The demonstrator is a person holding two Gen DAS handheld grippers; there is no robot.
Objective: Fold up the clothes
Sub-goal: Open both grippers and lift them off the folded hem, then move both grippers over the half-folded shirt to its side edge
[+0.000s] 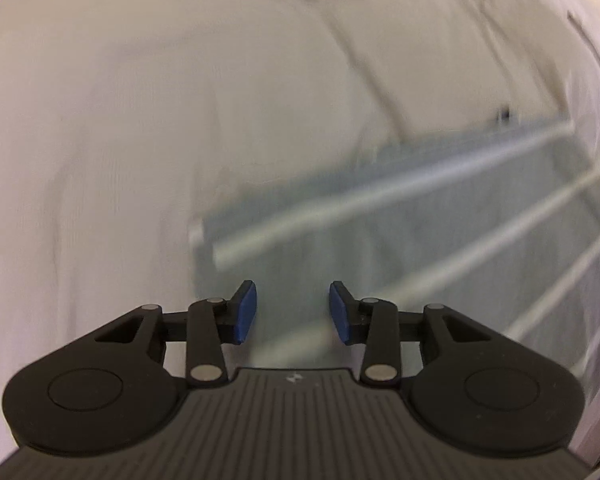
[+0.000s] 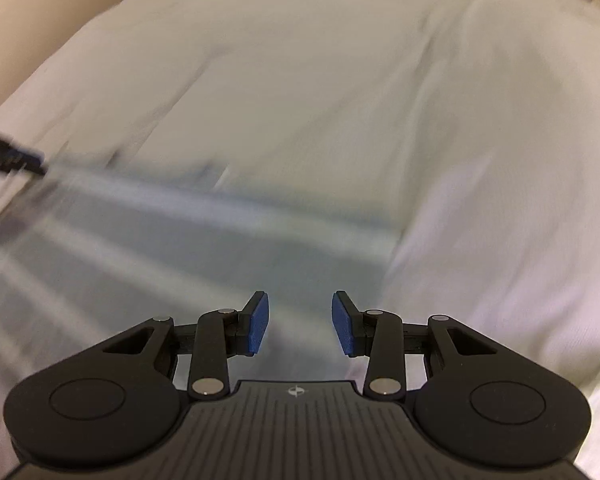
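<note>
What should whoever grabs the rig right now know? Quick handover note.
Left hand-held gripper: open, holding nothing, hovering over the near left edge of the striped garment.
Right hand-held gripper: open, holding nothing, over the same garment's right part.
Garment: pale blue-grey with white stripes, lying spread on the white sheet. Both views are motion-blurred, so its exact edges and type are unclear.
Done: no fold visible yet.
Left: grip the garment, fold it.

striped garment (image 1: 400,216) motion-blurred, edges cut off
</note>
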